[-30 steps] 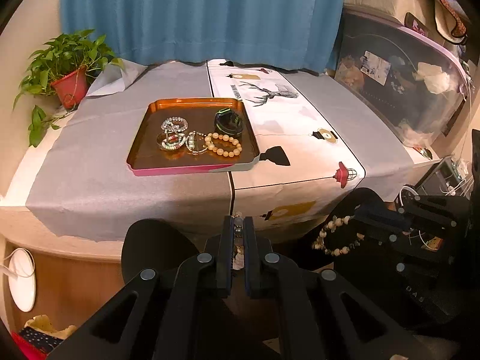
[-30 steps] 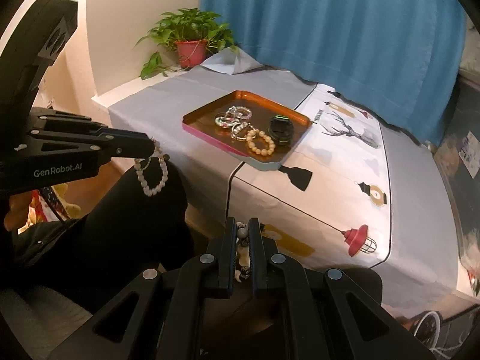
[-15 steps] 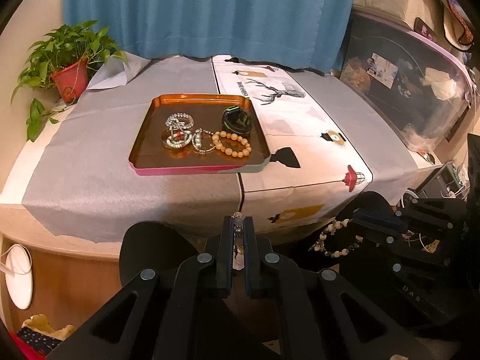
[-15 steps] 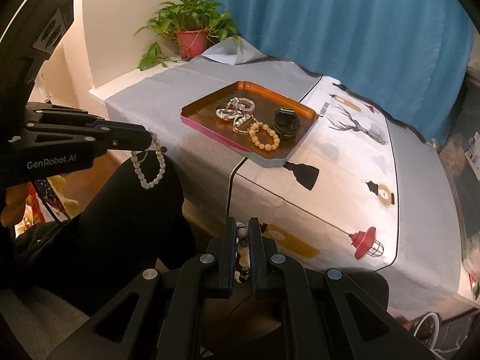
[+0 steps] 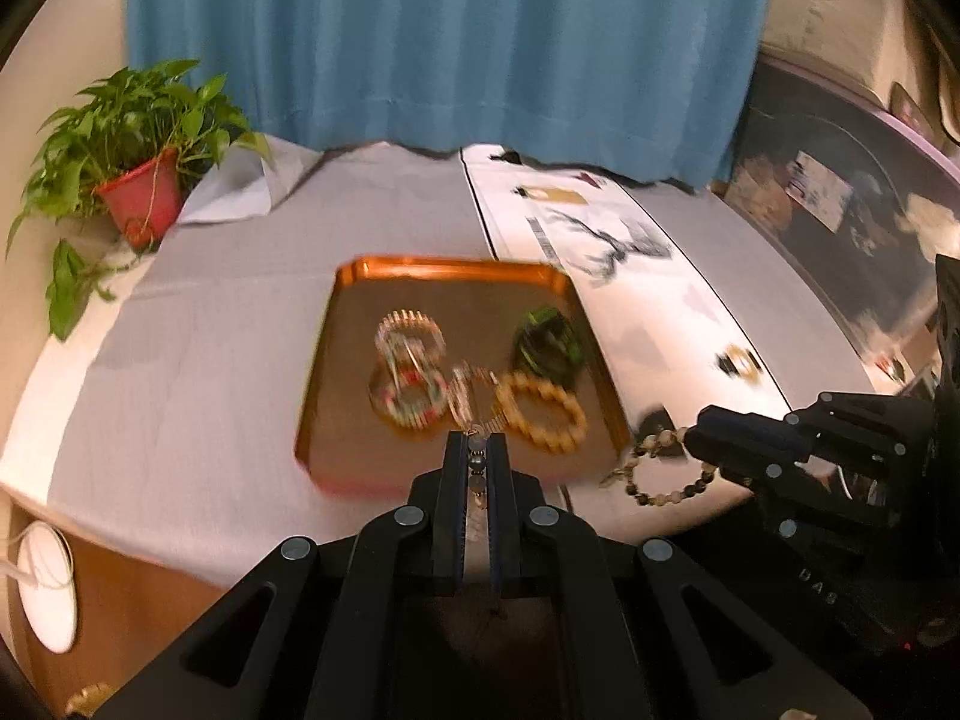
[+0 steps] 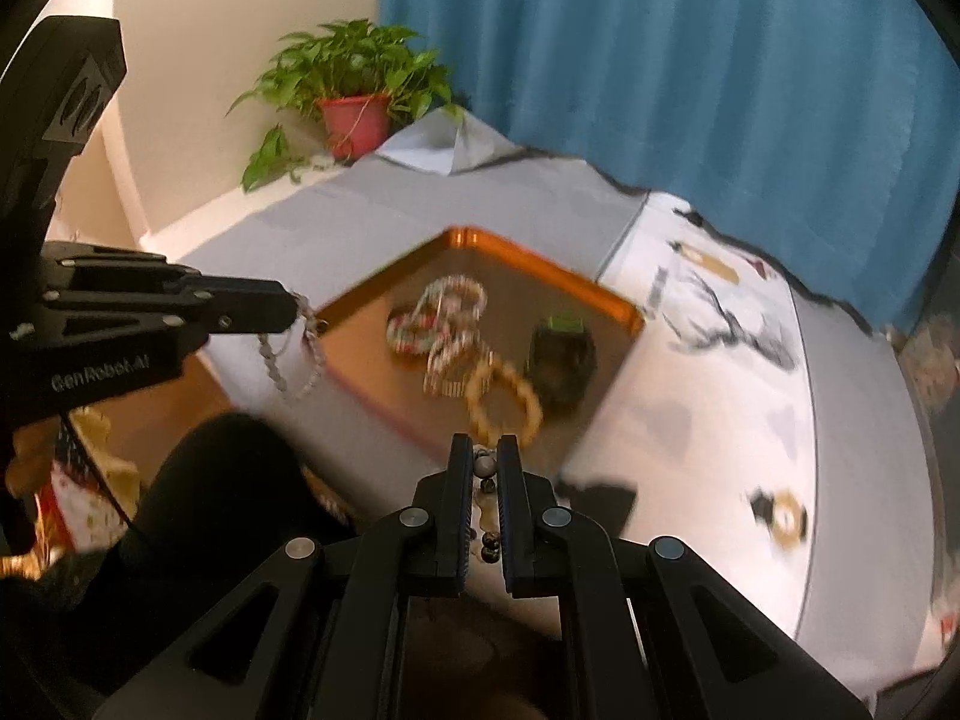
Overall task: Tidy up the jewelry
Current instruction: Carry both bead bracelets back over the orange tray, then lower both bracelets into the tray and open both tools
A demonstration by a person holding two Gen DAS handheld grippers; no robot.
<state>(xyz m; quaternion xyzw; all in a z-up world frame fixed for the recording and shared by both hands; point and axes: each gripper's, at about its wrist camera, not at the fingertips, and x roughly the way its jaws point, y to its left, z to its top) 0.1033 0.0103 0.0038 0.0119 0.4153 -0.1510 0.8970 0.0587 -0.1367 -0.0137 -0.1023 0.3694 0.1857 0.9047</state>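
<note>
Between each tongs' tips (image 5: pixel 478 450), a beaded bracelet (image 5: pixel 663 471).

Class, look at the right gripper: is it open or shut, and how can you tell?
Shut. The right gripper has its fingers nearly together, pinching a beaded bracelet whose loop hangs from the tips in the left wrist view.

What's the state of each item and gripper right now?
left gripper: shut on pale bead bracelet, loop dangling
right gripper: shut on dark bead bracelet, loop dangling
orange tray: flat on cloth, holding jewelry
tan bead bracelet: lying in tray
black-green band: in tray
</note>
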